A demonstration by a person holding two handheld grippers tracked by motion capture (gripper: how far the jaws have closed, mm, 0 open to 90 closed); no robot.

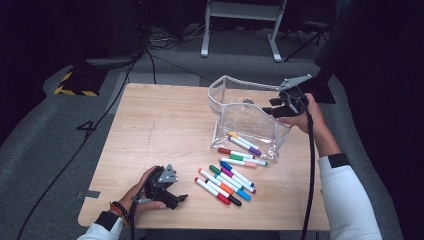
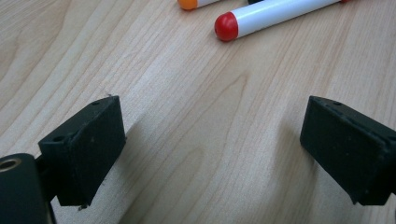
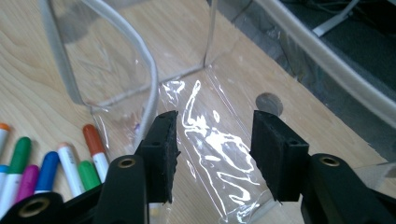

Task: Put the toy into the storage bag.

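Markers are lying in a loose cluster on the wooden table, near its front edge and just right of centre, capped in red, orange, green, blue, purple and black. At the far left of the high view, the left gripper is resting in the person's left hand at the table's front corner, its jaws pointing toward the cluster. In the left gripper view those jaws are standing wide apart over bare wood with nothing between them, released, and a red-capped marker is lying just ahead of them beside an orange-capped one.

Moving rightward, more markers are sitting closer to the clear plastic pouch. Two of them, one yellow-capped and one purple-tipped, appear to be lying inside the pouch's lower part, seen through its transparent wall, though I cannot tell for certain whether they are inside or under it. Others with red, green and pink caps are lying just in front of the pouch on the table.

The pouch is standing open, its white-trimmed mouth gaping upward. At its right edge the right gripper is hovering in the person's right hand. In the right gripper view its jaws are standing parted on either side of the crinkled clear film, the pads not pressing on it.
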